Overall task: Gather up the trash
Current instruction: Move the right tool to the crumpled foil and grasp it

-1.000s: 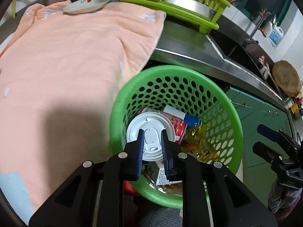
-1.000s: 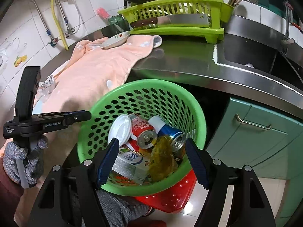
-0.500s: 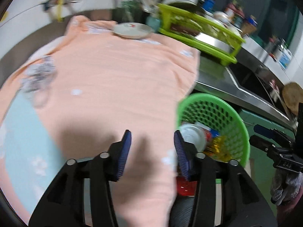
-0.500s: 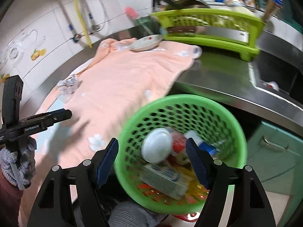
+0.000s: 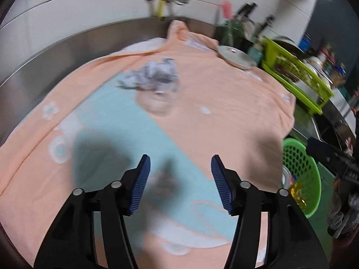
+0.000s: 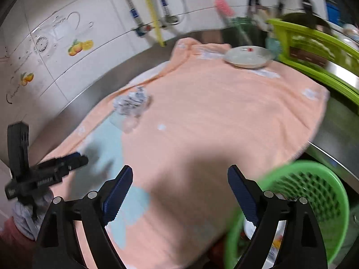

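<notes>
Steel counter [image 5: 44, 67] under a white tiled wall [image 6: 67, 22] with fruit decals; pipes and a yellow hose [image 6: 152, 11] run down the wall at 12 o'clock.

A peach towel [image 5: 224, 112] with a pale blue panel covers most of the counter.

Crumpled clear plastic wrapper [image 5: 154, 78], blurred, lies on the towel at 12 o'clock from the left tool [image 5: 178, 185]; in the right wrist view it [image 6: 131, 103] sits at 11 o'clock, well apart from the right tool [image 6: 179, 198].

A shallow white dish [image 6: 248, 57] rests on the towel's far end at 1 o'clock, just beside a lime dish rack [image 6: 314, 49].

Green perforated basket [image 6: 314, 201] stands below the counter edge at 4 o'clock; some trash is inside it, items blurred.

Left tool: released, jaws have just been opening, nothing between the blue pads, only towel beyond.

Right tool: released, jaws have just been opening wide, nothing between them.

A gloved hand [image 6: 29, 215] holds the left tool at 8 o'clock in the right wrist view.
</notes>
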`<state>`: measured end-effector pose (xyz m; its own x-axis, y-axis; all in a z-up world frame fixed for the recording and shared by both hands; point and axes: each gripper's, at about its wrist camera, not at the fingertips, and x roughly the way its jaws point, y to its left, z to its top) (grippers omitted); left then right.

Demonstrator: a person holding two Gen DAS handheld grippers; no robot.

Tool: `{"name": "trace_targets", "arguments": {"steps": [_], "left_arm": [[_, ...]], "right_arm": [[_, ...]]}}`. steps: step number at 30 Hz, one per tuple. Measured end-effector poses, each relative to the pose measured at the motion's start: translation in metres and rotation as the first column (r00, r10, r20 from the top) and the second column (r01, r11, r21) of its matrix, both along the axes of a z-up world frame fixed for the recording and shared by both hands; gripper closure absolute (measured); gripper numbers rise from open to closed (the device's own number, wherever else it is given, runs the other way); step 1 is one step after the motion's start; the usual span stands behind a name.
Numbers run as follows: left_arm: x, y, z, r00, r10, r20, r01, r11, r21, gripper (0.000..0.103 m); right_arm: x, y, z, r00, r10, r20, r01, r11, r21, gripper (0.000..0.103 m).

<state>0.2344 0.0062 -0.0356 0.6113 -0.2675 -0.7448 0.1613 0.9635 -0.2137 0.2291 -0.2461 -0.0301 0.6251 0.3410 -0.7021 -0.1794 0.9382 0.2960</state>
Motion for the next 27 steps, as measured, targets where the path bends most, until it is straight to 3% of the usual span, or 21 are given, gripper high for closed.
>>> {"name": "trace_targets", "arguments": {"steps": [14, 20, 27], "left_arm": [[0.01, 0.066, -0.016, 0.993, 0.119, -0.02, -0.12, 0.992, -0.044, 0.041], [0.014, 0.073, -0.02, 0.992, 0.125, -0.021, -0.126, 0.991, -0.049, 0.04], [0.017, 0.074, -0.022, 0.992, 0.124, -0.027, -0.125, 0.991, -0.052, 0.039]], "right_arm": [[0.153, 0.115, 0.004, 0.981, 0.176, -0.081, -0.169, 0.982, 0.085, 0.017], [0.21, 0.141, -0.016, 0.98, 0.14, -0.143, -0.132, 0.989, 0.06, 0.017], [0.245, 0.152, -0.037, 0.971, 0.126, -0.201, -0.117, 0.992, 0.057, 0.019]]}}
